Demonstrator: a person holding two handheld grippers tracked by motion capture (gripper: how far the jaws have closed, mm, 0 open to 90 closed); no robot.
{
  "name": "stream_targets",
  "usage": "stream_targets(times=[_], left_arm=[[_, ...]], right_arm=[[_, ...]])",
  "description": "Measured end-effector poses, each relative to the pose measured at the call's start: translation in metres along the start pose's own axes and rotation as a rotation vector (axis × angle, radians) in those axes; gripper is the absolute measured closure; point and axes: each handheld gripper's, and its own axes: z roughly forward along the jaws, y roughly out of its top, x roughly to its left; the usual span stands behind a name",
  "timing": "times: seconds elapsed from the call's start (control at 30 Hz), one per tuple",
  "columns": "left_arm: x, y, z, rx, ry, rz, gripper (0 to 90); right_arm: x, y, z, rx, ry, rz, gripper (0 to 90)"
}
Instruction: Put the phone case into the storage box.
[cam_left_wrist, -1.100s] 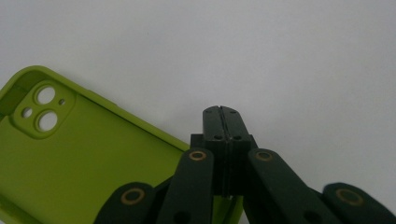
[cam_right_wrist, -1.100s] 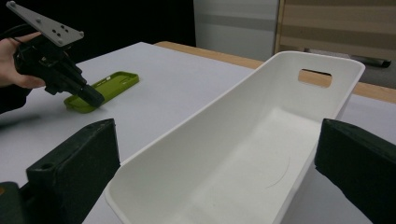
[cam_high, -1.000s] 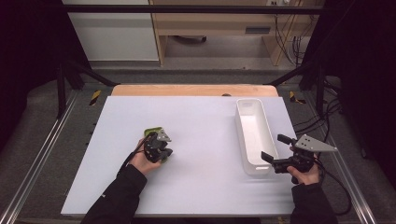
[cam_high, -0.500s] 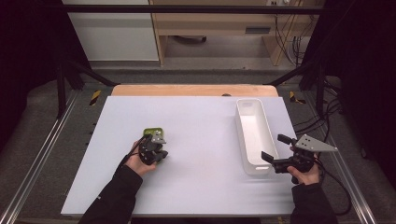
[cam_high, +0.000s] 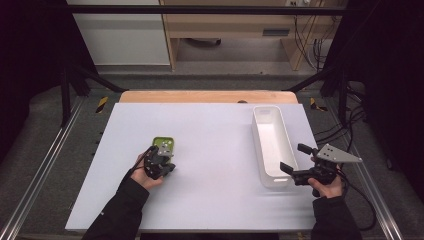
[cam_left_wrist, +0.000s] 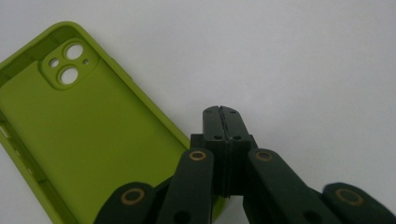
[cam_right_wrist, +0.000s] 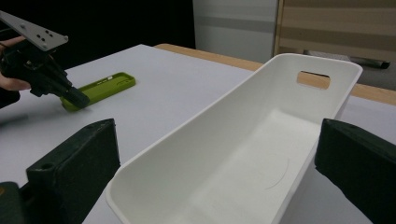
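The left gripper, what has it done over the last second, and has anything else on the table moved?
The left gripper has pulled back a little toward the person and to their left, uncovering more of the green phone case. Its jaws are shut beside the case's edge, with nothing visibly between them. The case itself looks unmoved. The right gripper and the white bin stayed as they were, jaws open around the bin's near end.
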Motion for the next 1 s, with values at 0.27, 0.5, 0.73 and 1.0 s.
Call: stream_targets(times=[0.27, 0.5, 0.73, 1.0], left_arm=[[0.004, -0.007, -0.005, 0.003, 0.011, -0.015, 90.0], [0.010, -0.017, -0.010, 0.001, 0.026, -0.037, 90.0], [0.019, -0.026, -0.017, -0.006, 0.043, -0.065, 90.0], [0.022, -0.029, -0.019, -0.008, 0.051, -0.077, 90.0]], right_arm=[[0.000, 0.000, 0.001, 0.002, 0.000, -0.002, 0.5], [0.000, 0.000, 0.000, -0.001, -0.001, 0.001, 0.5], [0.000, 0.000, 0.000, -0.001, 0.000, 0.004, 0.5], [-0.001, -0.001, 0.000, 0.000, 0.000, 0.006, 0.5]])
